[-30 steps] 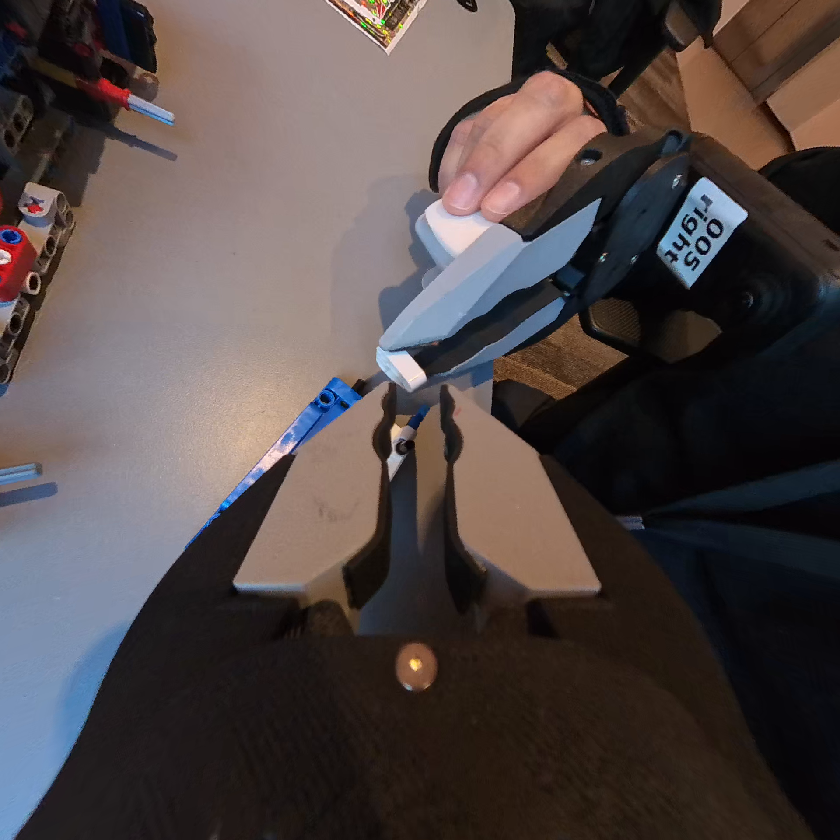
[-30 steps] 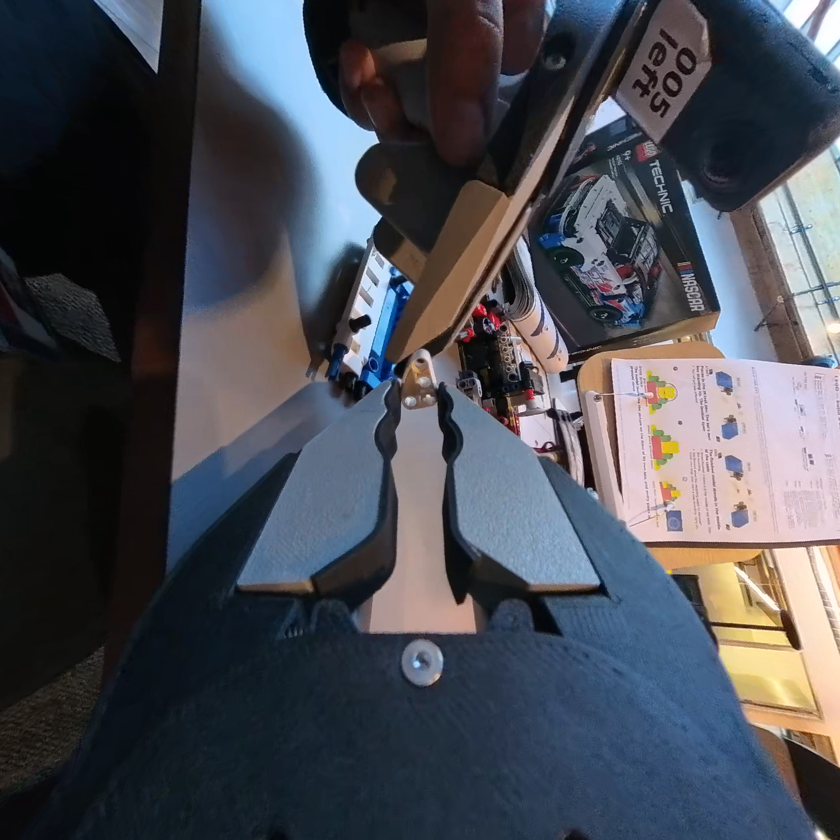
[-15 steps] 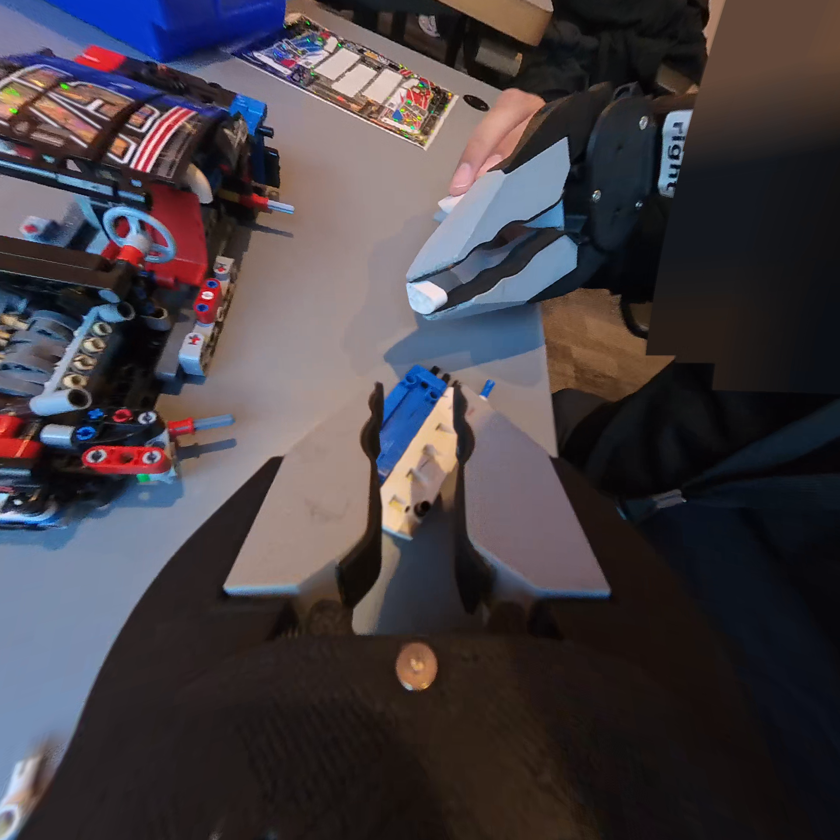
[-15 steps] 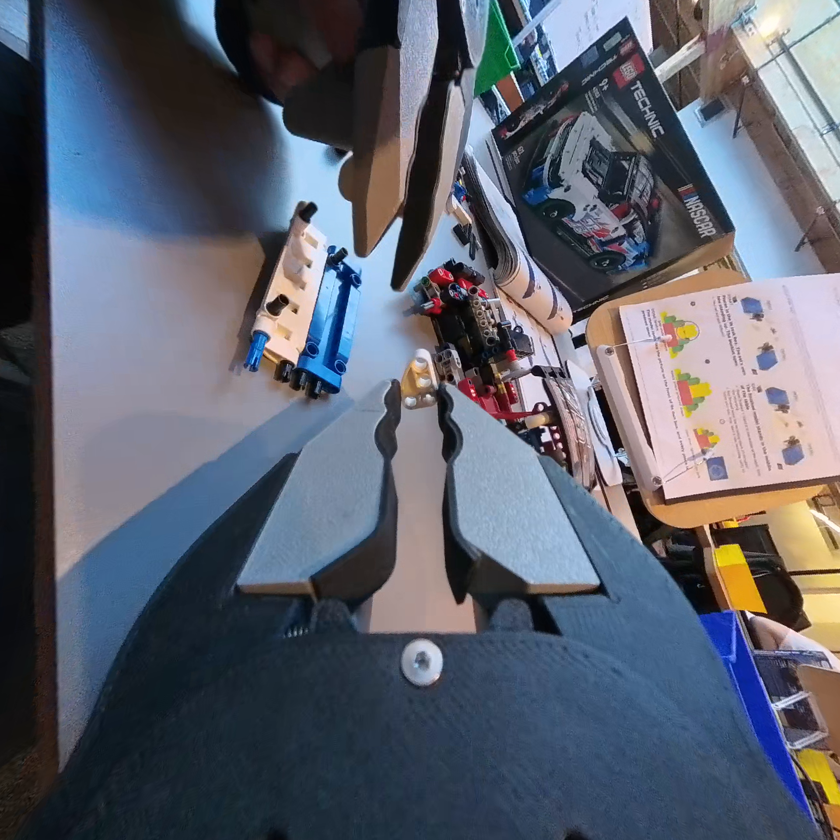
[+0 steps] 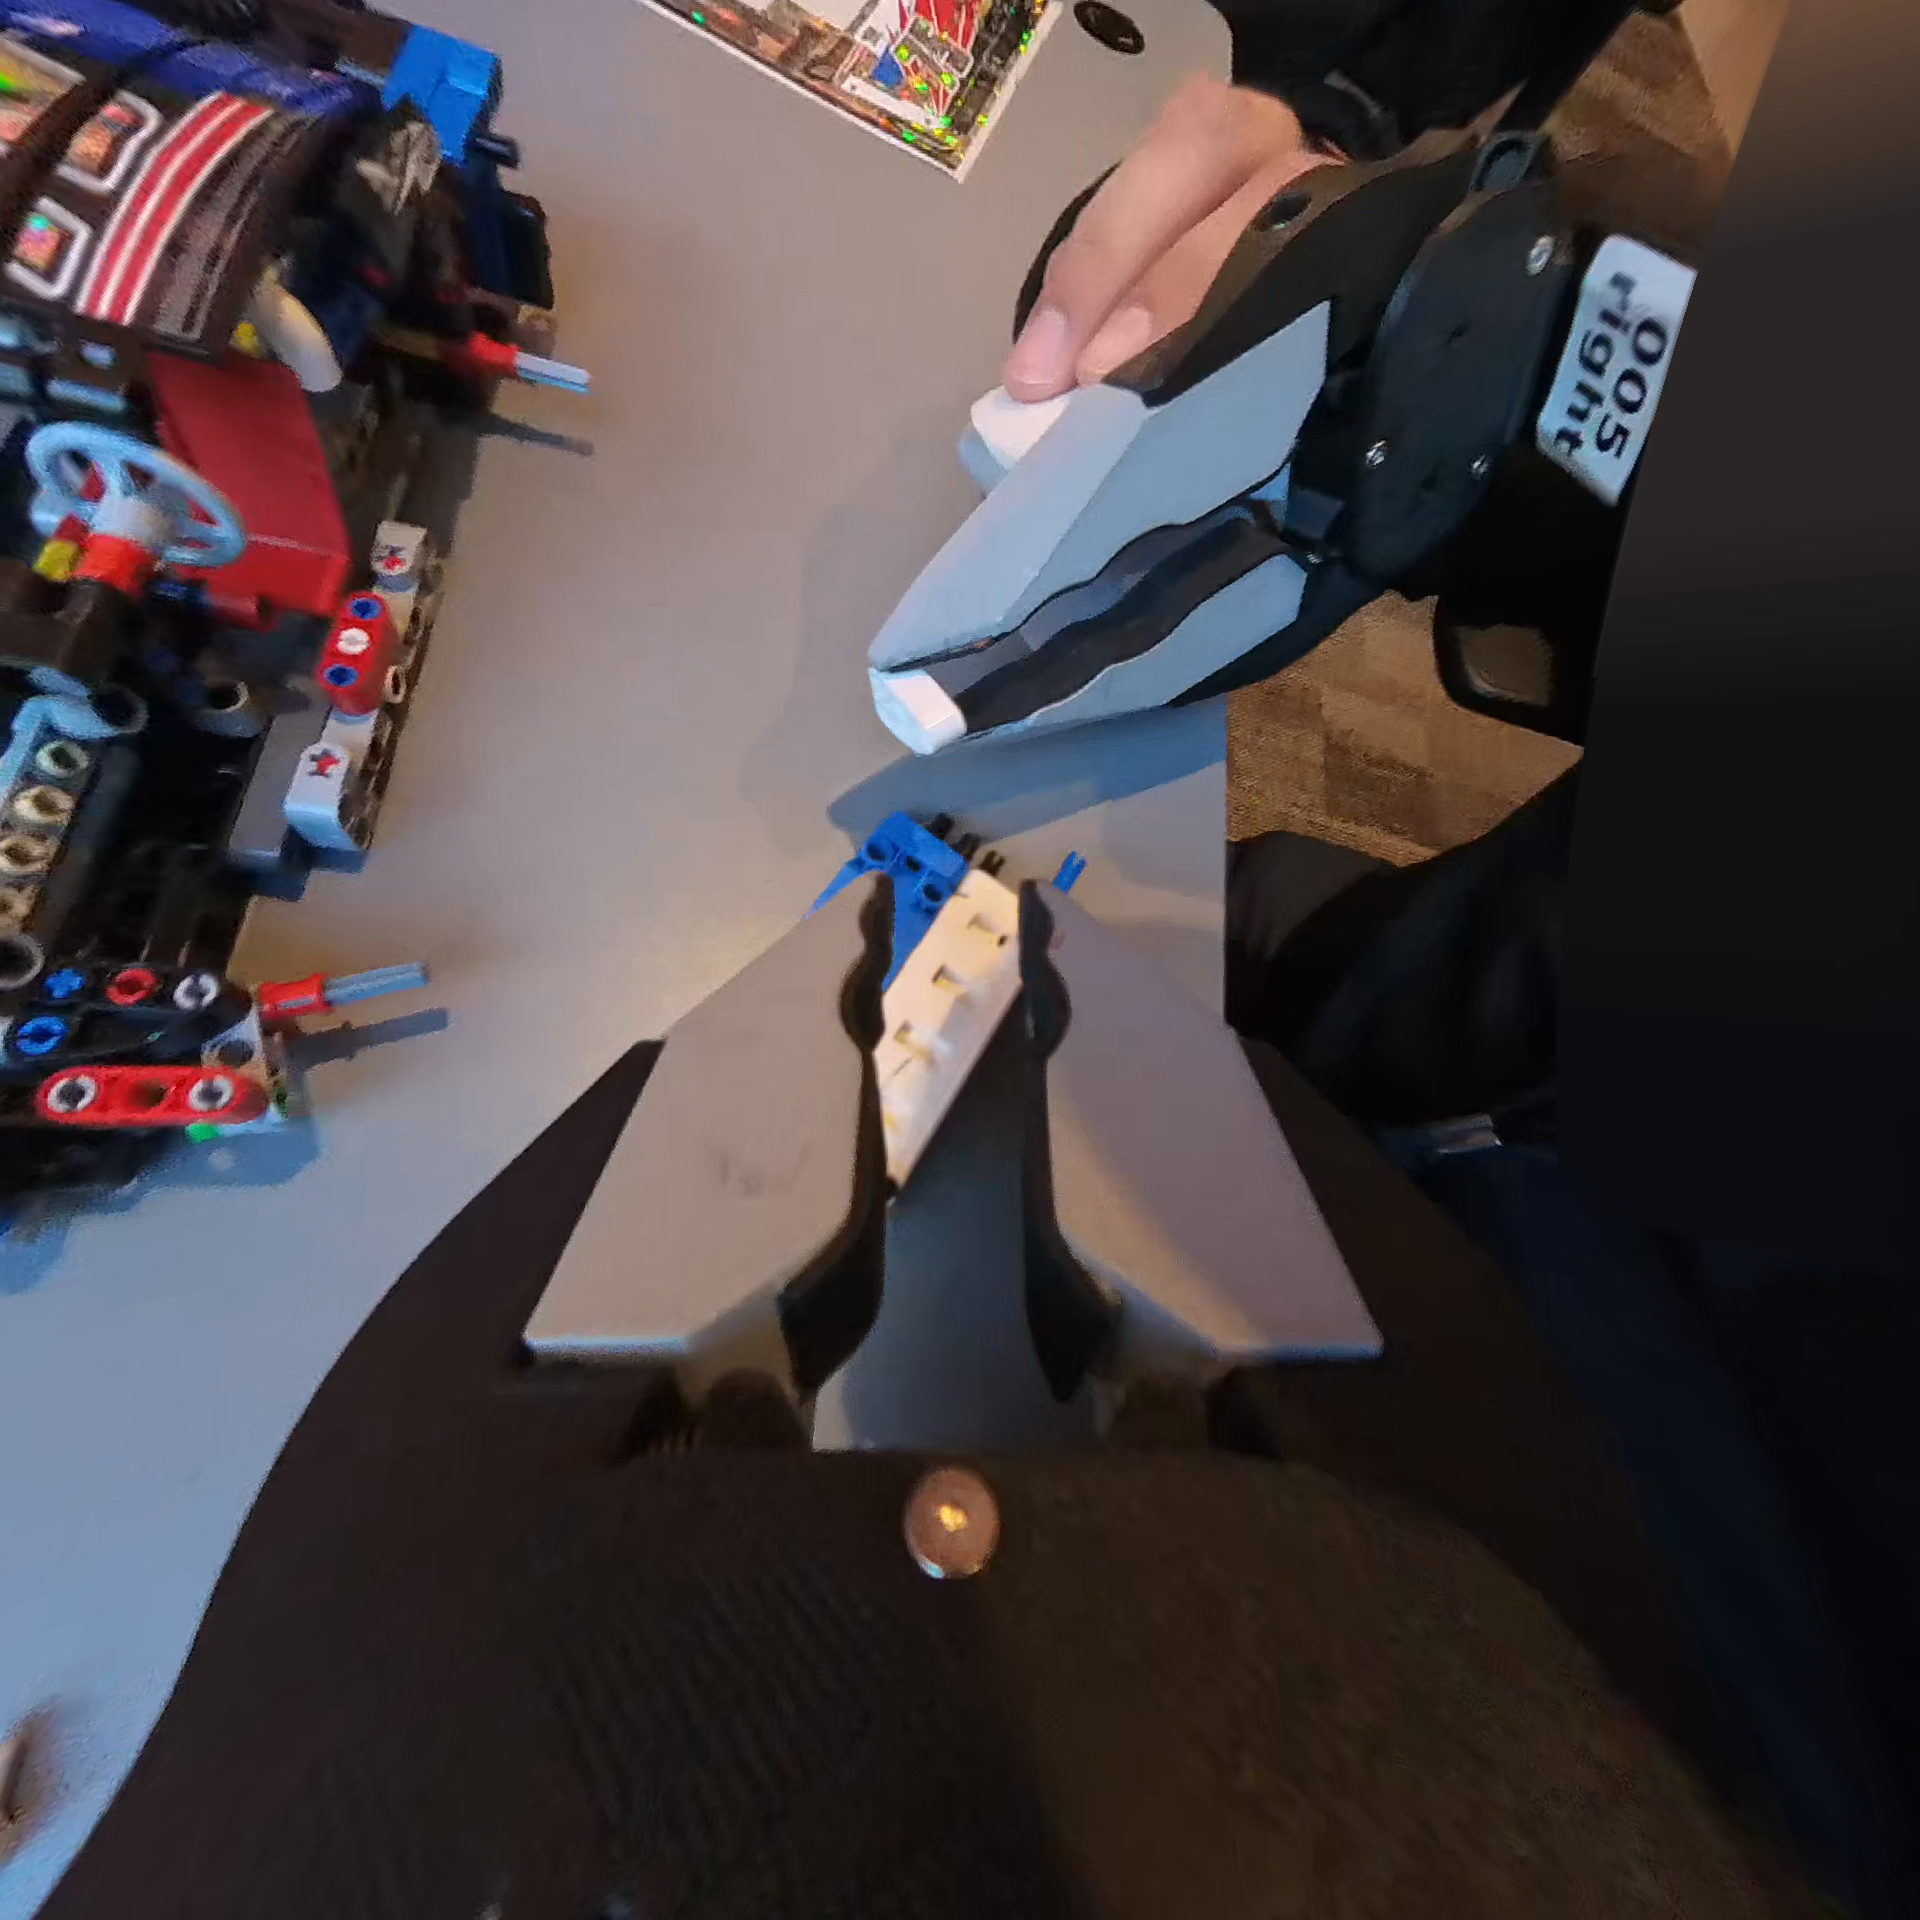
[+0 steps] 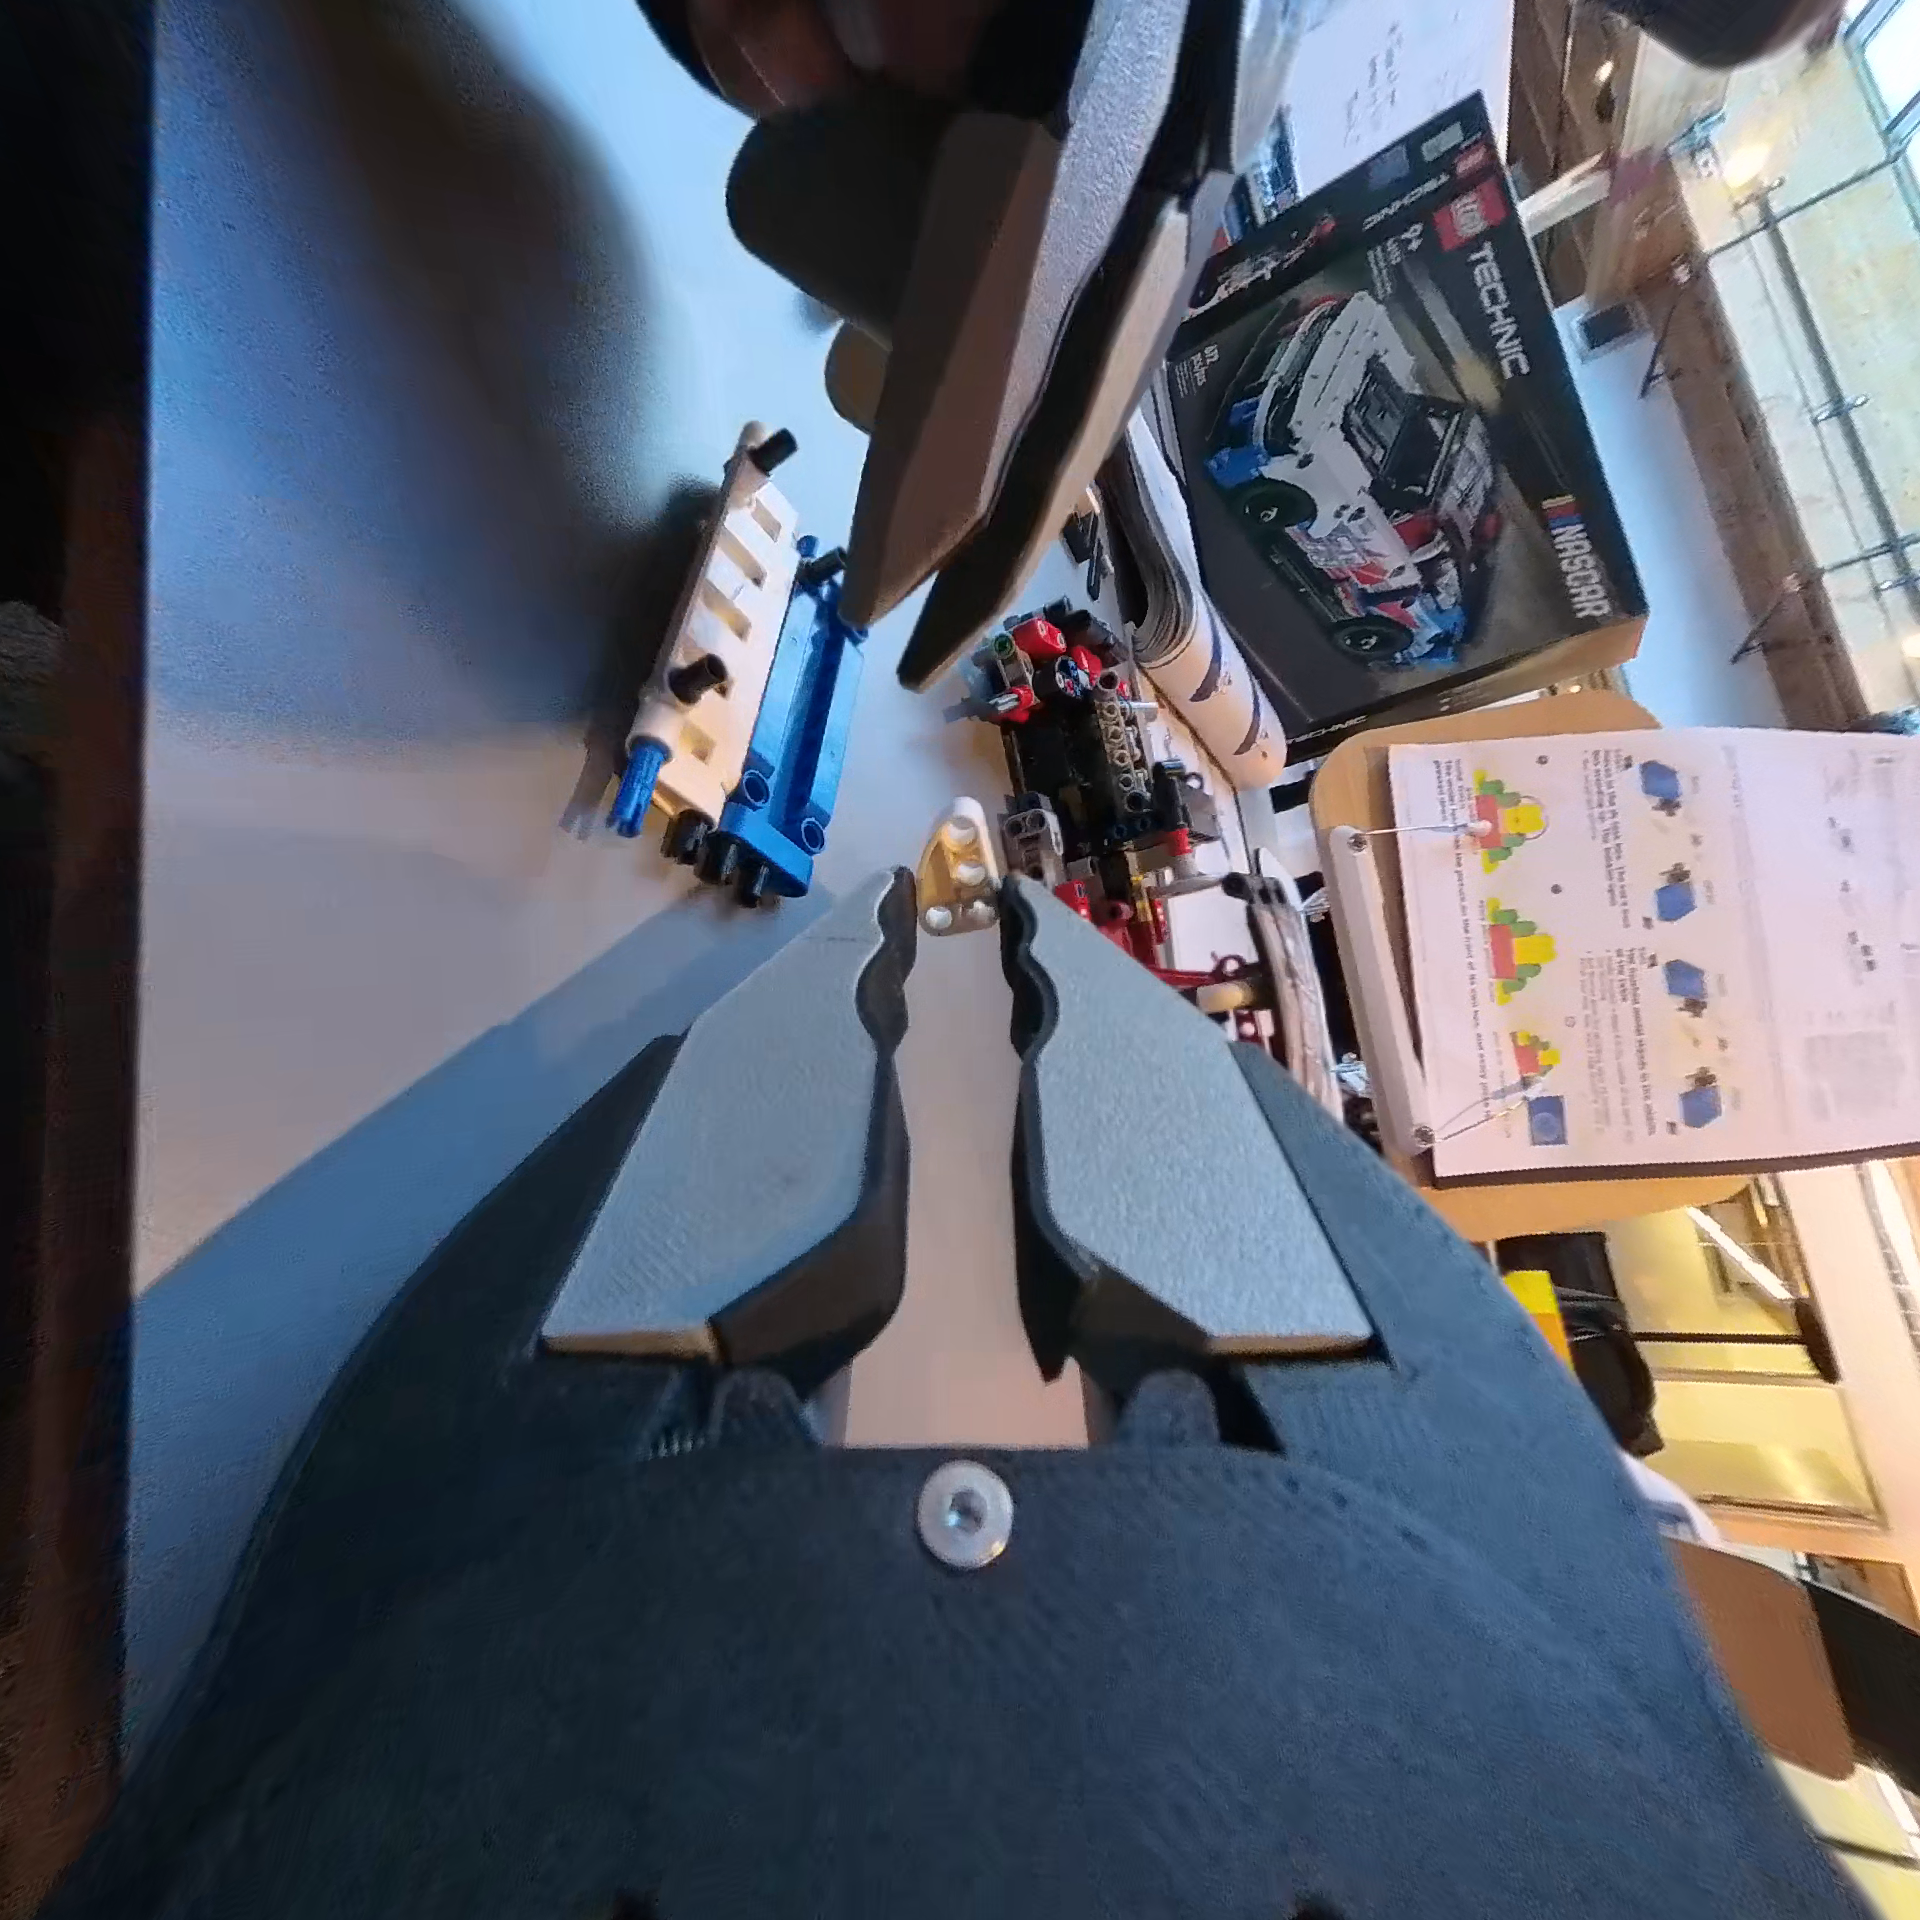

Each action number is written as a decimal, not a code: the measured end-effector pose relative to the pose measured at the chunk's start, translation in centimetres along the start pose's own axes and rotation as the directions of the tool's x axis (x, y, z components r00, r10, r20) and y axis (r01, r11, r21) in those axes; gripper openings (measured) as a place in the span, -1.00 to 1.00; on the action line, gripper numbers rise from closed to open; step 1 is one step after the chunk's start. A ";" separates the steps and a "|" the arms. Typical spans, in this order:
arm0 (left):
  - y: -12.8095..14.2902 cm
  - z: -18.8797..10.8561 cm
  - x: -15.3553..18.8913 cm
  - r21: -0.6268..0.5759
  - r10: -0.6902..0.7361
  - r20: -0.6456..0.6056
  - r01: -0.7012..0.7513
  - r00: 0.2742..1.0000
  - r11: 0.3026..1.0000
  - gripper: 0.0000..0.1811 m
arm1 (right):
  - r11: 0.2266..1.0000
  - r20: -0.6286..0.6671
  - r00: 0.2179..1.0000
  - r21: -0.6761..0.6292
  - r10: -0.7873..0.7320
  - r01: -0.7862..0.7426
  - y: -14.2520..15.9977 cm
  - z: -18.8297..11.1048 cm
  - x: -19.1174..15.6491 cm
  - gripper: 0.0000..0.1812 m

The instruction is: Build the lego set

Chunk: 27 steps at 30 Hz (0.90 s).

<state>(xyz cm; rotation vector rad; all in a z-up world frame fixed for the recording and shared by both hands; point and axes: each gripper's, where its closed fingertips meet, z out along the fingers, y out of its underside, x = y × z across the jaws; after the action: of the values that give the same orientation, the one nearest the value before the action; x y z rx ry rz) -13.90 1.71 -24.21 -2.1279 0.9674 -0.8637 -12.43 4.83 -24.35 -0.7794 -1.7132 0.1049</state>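
A white and blue lego panel (image 5: 940, 997) with black pins lies flat near the table edge; it also shows in the right wrist view (image 6: 748, 717). My left gripper (image 5: 954, 899) is open and hovers just over the panel, whose white half shows between the fingers. In the right wrist view the left gripper (image 6: 883, 639) hangs over the panel's far end. My right gripper (image 6: 956, 894) is shut on a small white connector piece (image 6: 958, 878), held above the table. In the left wrist view the right gripper (image 5: 914, 712) is just beyond the panel.
The partly built car model (image 5: 156, 623) stands left of the panel and also shows in the right wrist view (image 6: 1091, 769). A sticker sheet (image 5: 883, 62) lies at the far edge. The set's box (image 6: 1403, 416), a booklet (image 6: 1195, 644) and a clipboard sheet (image 6: 1662, 935) lie beyond. The table edge (image 5: 1221, 831) runs close by. There is about 4 cm between the tips of the two grippers.
A second ago my left gripper held the panel up by the right gripper's piece. It has since let the panel go onto the table, opened and come down over it.
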 end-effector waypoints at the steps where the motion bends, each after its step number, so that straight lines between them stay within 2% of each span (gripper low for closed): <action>1: -0.3 0.1 0.3 0.003 0.010 0.000 -0.010 1.000 1.000 -0.78 | 1.000 -0.007 1.000 0.003 -0.005 0.005 -0.1 -0.1 0.1 -0.85; 7: -1.3 1.3 2.0 0.007 -0.032 -0.030 0.032 0.999 0.999 -0.78 | 0.997 -0.049 0.995 0.002 -0.083 0.084 -0.5 -0.6 0.3 -0.85; 9: -1.5 1.7 1.9 0.003 -0.040 0.001 0.040 0.999 0.999 -0.78 | 0.994 -0.053 0.993 0.000 -0.110 0.110 -0.6 -0.8 0.2 -0.85; 15: -2.2 2.2 1.7 0.013 -0.084 0.023 0.083 0.996 0.996 -0.76 | 0.992 -0.065 0.990 0.026 -0.126 0.127 -1.5 -1.1 0.2 -0.85; 20: -2.2 2.5 1.0 0.016 -0.117 0.057 0.116 0.992 0.993 -0.89 | 0.990 -0.068 0.989 0.035 -0.133 0.136 -1.6 -1.1 0.0 -0.85; 27: -1.5 3.0 0.6 0.018 -0.151 0.057 0.150 0.987 0.988 -0.92 | 0.995 -0.025 0.996 0.037 -0.089 0.090 -0.9 -0.8 -0.6 -0.85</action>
<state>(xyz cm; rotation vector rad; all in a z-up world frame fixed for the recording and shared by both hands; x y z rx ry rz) -10.71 2.87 -24.59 -2.2240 0.7766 -0.8731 -12.03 3.57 -24.17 -0.6722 -1.7166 0.0663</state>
